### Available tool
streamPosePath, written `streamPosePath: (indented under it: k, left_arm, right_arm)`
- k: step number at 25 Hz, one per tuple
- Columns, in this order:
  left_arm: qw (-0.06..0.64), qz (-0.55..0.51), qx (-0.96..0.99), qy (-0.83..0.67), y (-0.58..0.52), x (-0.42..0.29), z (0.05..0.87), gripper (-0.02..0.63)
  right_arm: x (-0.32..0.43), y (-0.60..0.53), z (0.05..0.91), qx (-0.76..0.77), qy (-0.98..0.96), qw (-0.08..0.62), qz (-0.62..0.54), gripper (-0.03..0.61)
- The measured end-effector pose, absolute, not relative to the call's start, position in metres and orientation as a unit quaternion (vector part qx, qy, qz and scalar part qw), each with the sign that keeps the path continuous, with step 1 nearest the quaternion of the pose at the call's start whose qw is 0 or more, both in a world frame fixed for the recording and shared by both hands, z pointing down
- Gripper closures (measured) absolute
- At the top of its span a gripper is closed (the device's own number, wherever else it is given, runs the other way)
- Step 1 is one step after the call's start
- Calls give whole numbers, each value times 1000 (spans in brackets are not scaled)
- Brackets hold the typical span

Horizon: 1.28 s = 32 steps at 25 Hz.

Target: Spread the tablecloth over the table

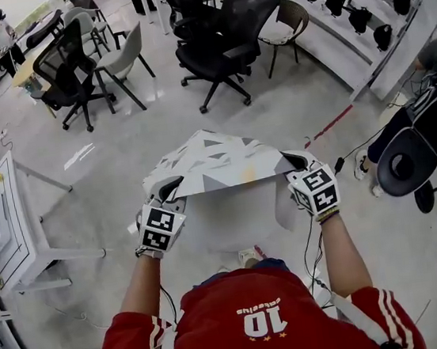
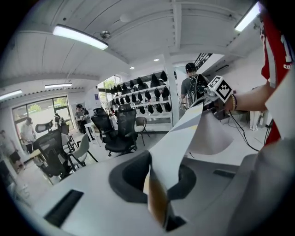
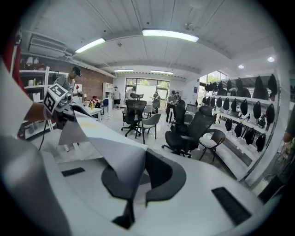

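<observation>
Firmly, left gripper jaws pinch tablecloth; right gripper likewise.

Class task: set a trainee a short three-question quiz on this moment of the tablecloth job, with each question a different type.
1. True or false: the left gripper has its jaws shut on the tablecloth.
2. Multiple choice: what is between the jaws of the right gripper? A) nothing; B) an edge of the tablecloth; C) a cable.
3. Short answer: what colour is the person's shirt in the head view?

Key: 1 true; 2 B; 3 red.
</observation>
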State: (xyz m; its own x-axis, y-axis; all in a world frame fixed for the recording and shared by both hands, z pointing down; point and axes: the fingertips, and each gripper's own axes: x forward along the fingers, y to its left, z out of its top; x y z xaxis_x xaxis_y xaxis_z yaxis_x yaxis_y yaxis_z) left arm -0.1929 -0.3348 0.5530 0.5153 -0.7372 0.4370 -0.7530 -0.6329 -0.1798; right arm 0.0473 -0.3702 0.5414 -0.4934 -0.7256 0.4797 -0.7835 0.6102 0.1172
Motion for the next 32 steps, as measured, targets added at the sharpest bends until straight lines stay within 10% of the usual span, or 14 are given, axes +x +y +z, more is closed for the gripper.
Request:
streamPosePath:
  k: [9,32]
  left_arm:
    - [132,179,859,-461,-292,-192,589,557]
    - [160,187,882,-402,-185,-183,637,451]
  right_arm:
    - [53,-330,571,461,-855,208,118,563]
    - [71,-289,609,508,-822,153,208,562]
